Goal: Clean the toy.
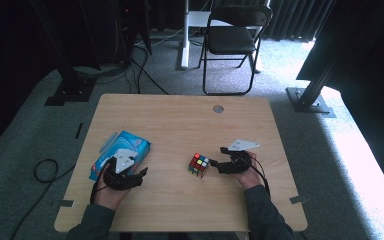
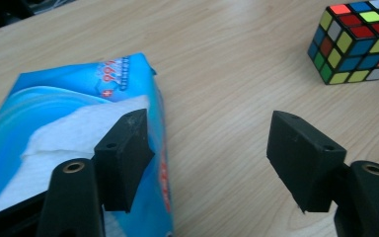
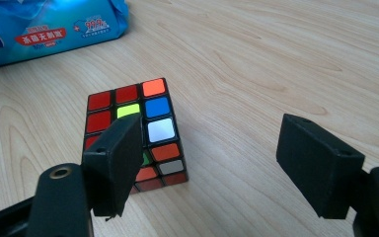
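A scrambled Rubik's cube [image 1: 198, 165] sits on the wooden table [image 1: 180, 125], right of the middle. A blue pack of wet wipes [image 1: 121, 150] lies at the left, with a white sheet showing at its opening [image 2: 79, 128]. My left gripper [image 1: 139, 174] is beside the pack's near right edge and is open [image 2: 214, 158] with bare wood between its jaws; one jaw overlaps the pack's edge. My right gripper [image 1: 218, 156] is just right of the cube and is open [image 3: 216, 165]. The cube [image 3: 138, 128] stands beyond its left jaw, not between the pads.
A black folding chair [image 1: 232, 35] stands beyond the table's far edge. The tabletop has a round cable hole [image 1: 218, 108] near the back. Cables [image 1: 45, 170] lie on the carpet at the left, and metal frame bases [image 1: 310, 100] stand at both far corners.
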The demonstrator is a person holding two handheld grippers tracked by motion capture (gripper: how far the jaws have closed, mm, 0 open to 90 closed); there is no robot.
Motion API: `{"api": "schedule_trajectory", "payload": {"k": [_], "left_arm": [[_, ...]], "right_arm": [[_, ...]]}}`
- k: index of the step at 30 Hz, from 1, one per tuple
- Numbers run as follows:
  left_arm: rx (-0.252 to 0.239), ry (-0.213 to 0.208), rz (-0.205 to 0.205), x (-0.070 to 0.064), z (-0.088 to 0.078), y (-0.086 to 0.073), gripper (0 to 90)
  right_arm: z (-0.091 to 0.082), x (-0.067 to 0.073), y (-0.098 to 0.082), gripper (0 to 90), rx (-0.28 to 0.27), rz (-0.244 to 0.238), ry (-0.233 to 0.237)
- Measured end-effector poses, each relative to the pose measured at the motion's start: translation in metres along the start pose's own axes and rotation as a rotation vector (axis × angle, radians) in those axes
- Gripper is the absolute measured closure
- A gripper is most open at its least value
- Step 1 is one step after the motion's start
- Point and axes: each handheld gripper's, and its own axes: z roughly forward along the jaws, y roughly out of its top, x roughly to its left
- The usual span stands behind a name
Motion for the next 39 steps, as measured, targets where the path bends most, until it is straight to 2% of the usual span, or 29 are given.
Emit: {"api": "schedule_trajectory", "payload": {"k": [13, 24, 31, 39], "left_arm": [[-0.007, 0.080, -0.015, 0.018, -0.010, -0.002, 34.5], [0.005, 0.117, -0.039, 0.032, -0.012, -0.006, 36.3], [0.018, 0.132, -0.059, 0.041, -0.010, -0.012, 35.3], [0.024, 0.127, -0.079, 0.048, -0.006, -0.017, 35.1]], "right_arm": [[-0.001, -0.001, -0.001, 25.9, -0.001, 0.007, -0.001], [0.001, -0.001, -0.002, 25.9, 0.005, 0.013, 0.010], [0.000, -0.001, -0.002, 26.0, 0.004, 0.017, 0.013], [0.002, -0.002, -0.003, 25.9, 0.011, 0.017, 0.013]]}}
